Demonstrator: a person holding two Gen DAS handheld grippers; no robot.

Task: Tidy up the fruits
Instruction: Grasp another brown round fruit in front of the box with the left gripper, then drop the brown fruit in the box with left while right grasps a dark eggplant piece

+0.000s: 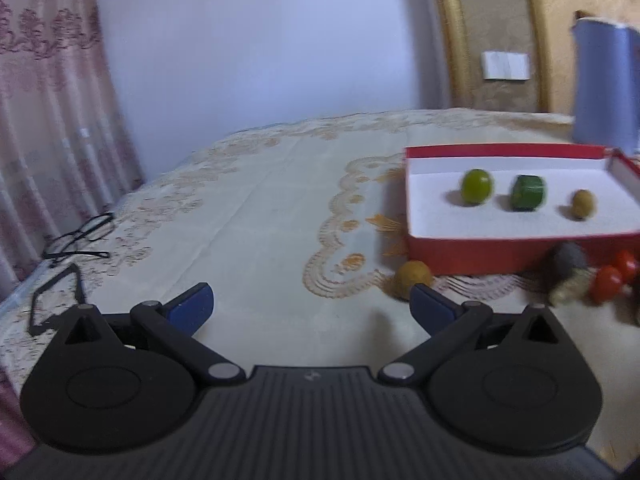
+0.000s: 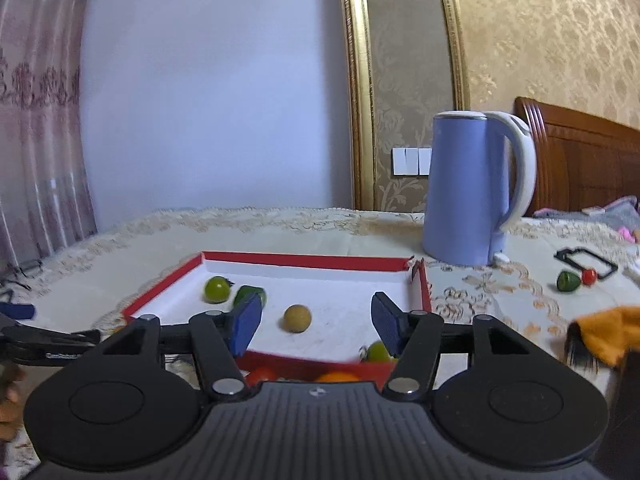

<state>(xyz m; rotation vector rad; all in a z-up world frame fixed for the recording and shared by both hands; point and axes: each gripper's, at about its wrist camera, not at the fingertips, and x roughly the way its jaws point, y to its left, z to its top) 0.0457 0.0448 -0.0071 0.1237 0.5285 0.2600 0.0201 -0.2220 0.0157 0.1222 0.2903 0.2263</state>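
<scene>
A shallow red box (image 2: 276,258) with a white floor sits on the bench (image 1: 256,216), which is covered by a cream cloth with gold embroidery. Three fruits lie inside it, spaced apart in a loose row: a round green fruit (image 2: 217,289), a darker green piece (image 2: 244,293) just beside it, and a small brownish-yellow ball (image 2: 297,318) lying alone towards the middle of the floor.

The right claw (image 2: 316,320) hovers at the near edge of the box, its blue pads (image 2: 247,322) standing apart with nothing between them; the brownish ball shows in the gap but lies beyond them on the box floor. Another green fruit (image 2: 378,352) sits by the near wall just inside the right pad, and red and orange fruits (image 2: 260,376) peek out below the box's front wall, partly hidden by the claw body.

The left claw (image 1: 312,306) is off to the left of the box, over bare cloth, wide open and empty. A tan round fruit (image 1: 412,276) rests on the cloth just in front of its right pad, near the box's outer corner. Further right outside the box lie red pieces (image 1: 612,278) and a grey one (image 1: 570,256), blurred.

A blue kettle (image 2: 468,188) stands behind the box. Far right on the cloth, a green fruit and a small red one (image 2: 574,279) sit touching. Black glasses (image 1: 80,236) lie at the left edge.
</scene>
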